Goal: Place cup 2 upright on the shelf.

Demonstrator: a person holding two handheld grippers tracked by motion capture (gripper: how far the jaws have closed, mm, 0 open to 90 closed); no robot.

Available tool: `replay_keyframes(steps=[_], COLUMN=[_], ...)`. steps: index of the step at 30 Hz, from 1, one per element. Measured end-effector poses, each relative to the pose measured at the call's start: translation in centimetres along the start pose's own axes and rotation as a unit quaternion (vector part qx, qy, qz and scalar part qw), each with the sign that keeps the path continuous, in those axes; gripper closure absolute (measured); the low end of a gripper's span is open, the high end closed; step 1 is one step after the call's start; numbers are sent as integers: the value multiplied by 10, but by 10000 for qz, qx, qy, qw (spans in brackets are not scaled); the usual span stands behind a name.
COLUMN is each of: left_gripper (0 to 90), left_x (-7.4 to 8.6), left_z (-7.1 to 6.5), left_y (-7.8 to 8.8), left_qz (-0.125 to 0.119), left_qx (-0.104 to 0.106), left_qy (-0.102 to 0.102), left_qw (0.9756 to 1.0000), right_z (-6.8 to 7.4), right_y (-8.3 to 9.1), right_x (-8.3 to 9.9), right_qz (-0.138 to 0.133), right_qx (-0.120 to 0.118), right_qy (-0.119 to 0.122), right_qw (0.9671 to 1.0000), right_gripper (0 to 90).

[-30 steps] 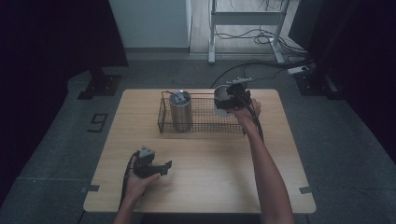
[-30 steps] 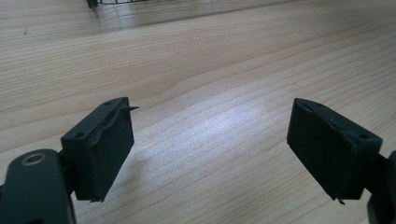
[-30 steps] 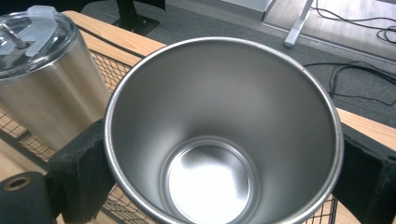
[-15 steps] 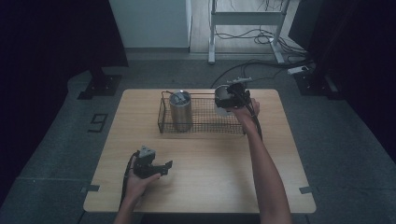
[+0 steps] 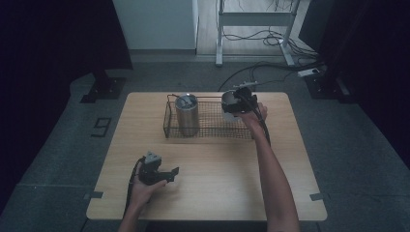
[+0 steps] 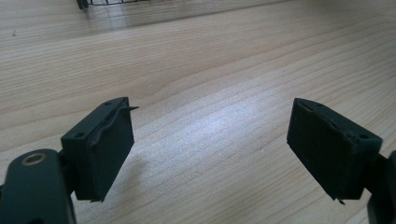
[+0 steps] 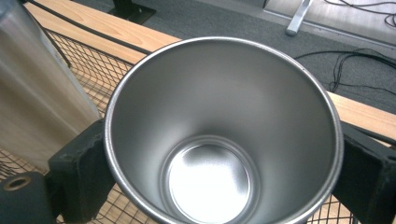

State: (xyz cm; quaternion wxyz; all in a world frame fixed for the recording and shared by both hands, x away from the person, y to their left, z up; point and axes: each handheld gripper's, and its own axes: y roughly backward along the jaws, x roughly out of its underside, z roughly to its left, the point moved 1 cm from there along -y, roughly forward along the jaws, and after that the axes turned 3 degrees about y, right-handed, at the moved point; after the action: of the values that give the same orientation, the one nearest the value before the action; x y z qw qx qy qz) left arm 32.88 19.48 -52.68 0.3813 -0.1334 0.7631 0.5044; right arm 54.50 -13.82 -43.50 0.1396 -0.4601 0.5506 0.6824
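Currently I've got the right gripper (image 5: 240,103) clamped on a steel cup (image 7: 224,135), one jaw on each side of its wall just under the rim, held mouth-up over the right end of the wire basket (image 5: 212,130), upper centre of the high view. A second steel tumbler (image 5: 187,114) stands in the basket's left end. Left gripper (image 5: 170,172) rests at lower left, jaws apart and empty over bare table (image 6: 210,93). Step, as I read it: lowering the cup in. Next calls for a straight descent clear of the basket wall, then release.

Cup's (image 7: 224,140) base cut off below.
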Motion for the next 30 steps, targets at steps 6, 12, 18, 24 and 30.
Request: replay_keyframes(steps=[6,12,18,24,30], left_gripper=[148,148,148,148,149], left_x=[1,1,2,2,2], left_z=[0,0,-1,-2,-2], left_y=[-2,-4,-4,-4,-5], left_qz=[41,70,80,88,96], left_qx=[-3,-4,4,-6,-3], left_qy=[10,-12,-15,-20,-30], left_qw=[10000,10000,10000,10000,9999], right_z=[-1,-1,-3,-5,-6], right_y=[-7,-17,-22,-26,-31], right_x=[4,10,15,19,22], right_qz=[94,206,271,350,420], right_qx=[-24,-38,-59,-78,-74], right_qy=[-22,-38,-69,-76,-37], right_qw=[10000,9998,9996,9993,9991], right_gripper=[70,70,70,70,70])
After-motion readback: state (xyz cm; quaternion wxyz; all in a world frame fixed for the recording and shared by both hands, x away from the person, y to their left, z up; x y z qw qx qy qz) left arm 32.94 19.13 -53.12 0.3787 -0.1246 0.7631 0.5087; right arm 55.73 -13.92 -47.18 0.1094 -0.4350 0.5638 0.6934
